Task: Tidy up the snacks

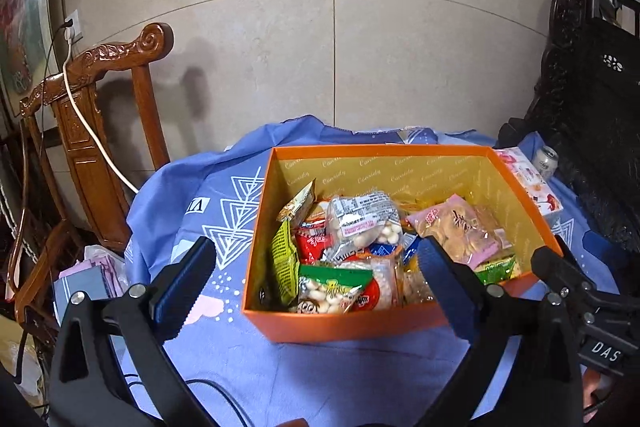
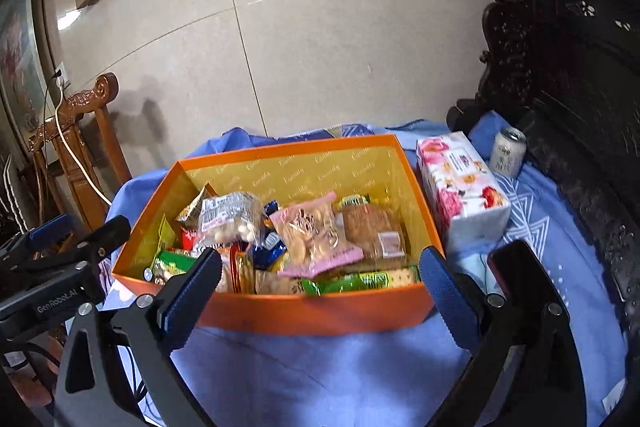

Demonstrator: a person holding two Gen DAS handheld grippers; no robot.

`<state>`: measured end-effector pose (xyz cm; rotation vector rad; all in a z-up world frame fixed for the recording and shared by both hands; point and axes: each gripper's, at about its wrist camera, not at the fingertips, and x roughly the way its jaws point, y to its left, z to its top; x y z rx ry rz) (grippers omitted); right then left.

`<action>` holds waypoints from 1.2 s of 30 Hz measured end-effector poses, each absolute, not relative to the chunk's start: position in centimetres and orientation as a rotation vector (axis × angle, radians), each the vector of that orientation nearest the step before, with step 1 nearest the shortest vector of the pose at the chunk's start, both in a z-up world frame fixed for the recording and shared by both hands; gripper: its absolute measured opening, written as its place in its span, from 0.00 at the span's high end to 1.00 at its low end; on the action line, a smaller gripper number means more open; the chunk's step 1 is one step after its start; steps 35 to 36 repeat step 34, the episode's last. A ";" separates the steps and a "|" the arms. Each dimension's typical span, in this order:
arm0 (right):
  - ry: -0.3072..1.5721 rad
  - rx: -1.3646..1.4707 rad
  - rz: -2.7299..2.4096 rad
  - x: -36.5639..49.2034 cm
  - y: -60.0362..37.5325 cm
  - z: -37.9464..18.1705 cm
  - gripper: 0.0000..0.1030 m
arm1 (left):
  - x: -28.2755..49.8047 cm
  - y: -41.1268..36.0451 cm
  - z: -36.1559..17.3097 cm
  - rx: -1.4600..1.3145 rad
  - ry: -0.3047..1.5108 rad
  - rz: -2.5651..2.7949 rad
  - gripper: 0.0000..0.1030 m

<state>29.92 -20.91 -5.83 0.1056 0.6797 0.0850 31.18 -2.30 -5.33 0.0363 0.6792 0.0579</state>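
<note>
An open orange box (image 1: 344, 325) (image 2: 320, 315) stands on the blue tablecloth and holds several snack packets. Among them are a clear bag of white puffs (image 1: 366, 223) (image 2: 228, 221), a pink-edged cracker bag (image 1: 460, 229) (image 2: 310, 235), a green packet (image 1: 332, 287) and a brown biscuit pack (image 2: 372, 231). My left gripper (image 1: 312, 279) is open and empty, held in front of the box's near wall. My right gripper (image 2: 320, 291) is open and empty, also in front of the near wall. Each gripper shows at the edge of the other's view.
A floral tissue pack (image 2: 460, 191) (image 1: 528, 179) lies right of the box, with a drink can (image 2: 507, 151) (image 1: 545, 161) behind it. A carved wooden chair (image 1: 92, 131) stands at the left, dark carved furniture (image 2: 580, 67) at the right, a tiled wall behind.
</note>
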 end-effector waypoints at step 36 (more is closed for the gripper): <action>0.699 0.093 0.094 28.0 -20.6 -5.9 0.03 | 29.3 -2.0 -5.4 0.047 0.687 0.056 0.04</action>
